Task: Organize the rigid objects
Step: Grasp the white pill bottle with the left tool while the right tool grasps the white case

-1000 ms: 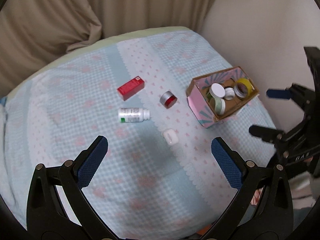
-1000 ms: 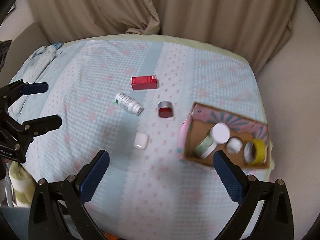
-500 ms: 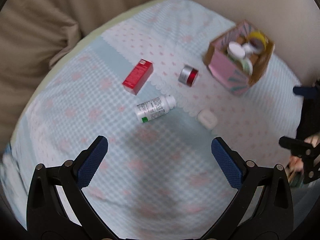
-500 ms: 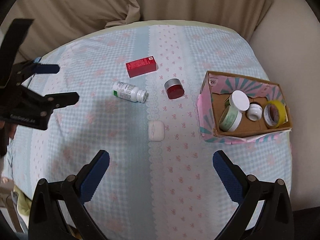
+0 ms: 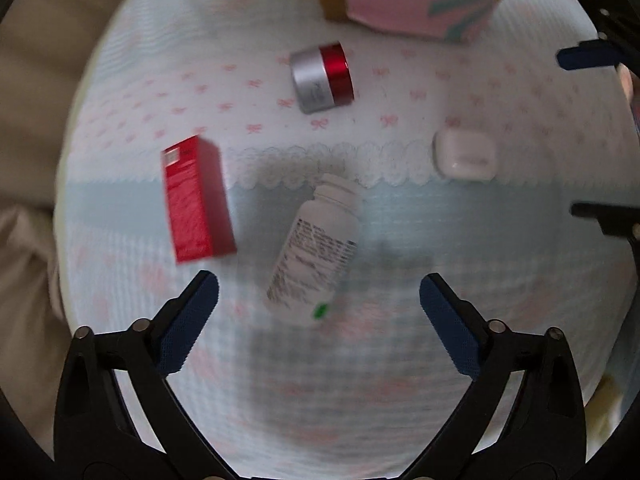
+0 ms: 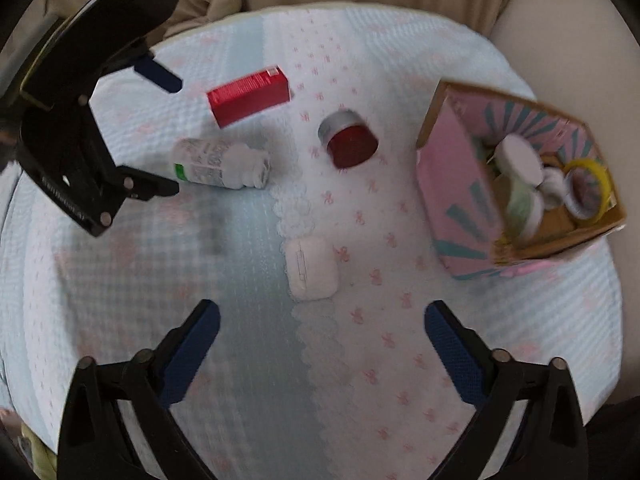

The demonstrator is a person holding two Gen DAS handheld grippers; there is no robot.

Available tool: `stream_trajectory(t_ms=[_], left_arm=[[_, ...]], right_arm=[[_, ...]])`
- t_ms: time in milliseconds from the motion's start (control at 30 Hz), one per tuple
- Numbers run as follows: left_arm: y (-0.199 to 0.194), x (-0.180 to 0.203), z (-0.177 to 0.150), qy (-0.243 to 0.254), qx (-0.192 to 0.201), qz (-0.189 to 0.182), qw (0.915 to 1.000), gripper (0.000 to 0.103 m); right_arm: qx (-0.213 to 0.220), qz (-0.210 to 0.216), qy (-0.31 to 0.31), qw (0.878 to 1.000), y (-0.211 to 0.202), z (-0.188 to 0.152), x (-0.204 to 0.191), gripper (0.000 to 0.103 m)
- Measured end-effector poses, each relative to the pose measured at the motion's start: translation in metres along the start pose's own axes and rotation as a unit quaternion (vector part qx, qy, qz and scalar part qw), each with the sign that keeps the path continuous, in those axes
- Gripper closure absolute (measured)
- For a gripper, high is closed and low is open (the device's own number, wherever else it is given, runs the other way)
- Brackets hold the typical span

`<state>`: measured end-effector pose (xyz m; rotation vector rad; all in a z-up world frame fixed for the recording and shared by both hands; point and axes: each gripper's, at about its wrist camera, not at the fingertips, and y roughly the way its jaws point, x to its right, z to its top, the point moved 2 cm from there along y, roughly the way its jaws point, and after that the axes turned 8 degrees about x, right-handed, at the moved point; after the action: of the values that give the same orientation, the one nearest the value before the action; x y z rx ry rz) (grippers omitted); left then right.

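Left wrist view: the left gripper (image 5: 318, 300) is closing from wide, gripping nothing. A white bottle (image 5: 314, 248) is lying mid-frame between its fingers, untouched, with a red box (image 5: 196, 200) at left.

Right wrist view: the right gripper (image 6: 322, 328) is closing, also gripping nothing. A white case (image 6: 312, 268) is lying at centre, just above its fingers; a pink box (image 6: 452, 184) is sitting at right.

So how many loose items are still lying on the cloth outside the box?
4. The red carton lies farthest back, the white bottle in front of it, the red jar nearer the pink box, and the white case nearest the camera.
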<state>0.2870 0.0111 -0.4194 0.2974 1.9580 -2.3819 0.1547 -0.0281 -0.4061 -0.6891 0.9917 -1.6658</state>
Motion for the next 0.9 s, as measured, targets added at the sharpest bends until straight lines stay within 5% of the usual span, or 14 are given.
stream_trajectory(t_ms=[267,333,467,600,667,900], left_arm=[[0.055,-0.012,0.007,0.068,-0.035,-0.056,0.9955,0.016],[0.062,-0.009,0.006,0.077,-0.041,-0.065,0.9941,0.017],[0.075,0.000,0.002,0.097,-0.062,-0.079,0.9902,0.042],[0.078,0.006,0.003,0.111,-0.069,-0.073,0.9888,0.053],[0.077,0.005,0.007,0.103,-0.066,-0.073,0.9898,0.054],[0.067,0.005,0.006,0.068,-0.051,-0.061,0.9945,0.055]], right_arm=[[-0.034,-0.015,0.036,0.999,0.068,0.005,-0.007,0.021],[-0.050,-0.013,0.039,0.998,0.083,0.004,-0.009,0.031],[-0.070,-0.005,0.045,0.997,0.100,0.003,-0.009,0.037],[-0.084,-0.009,0.037,0.996,0.109,0.003,-0.008,0.048],[-0.085,-0.014,0.030,0.996,0.110,0.004,-0.008,0.058],[-0.083,-0.006,0.026,0.996,0.106,0.004,-0.006,0.058]])
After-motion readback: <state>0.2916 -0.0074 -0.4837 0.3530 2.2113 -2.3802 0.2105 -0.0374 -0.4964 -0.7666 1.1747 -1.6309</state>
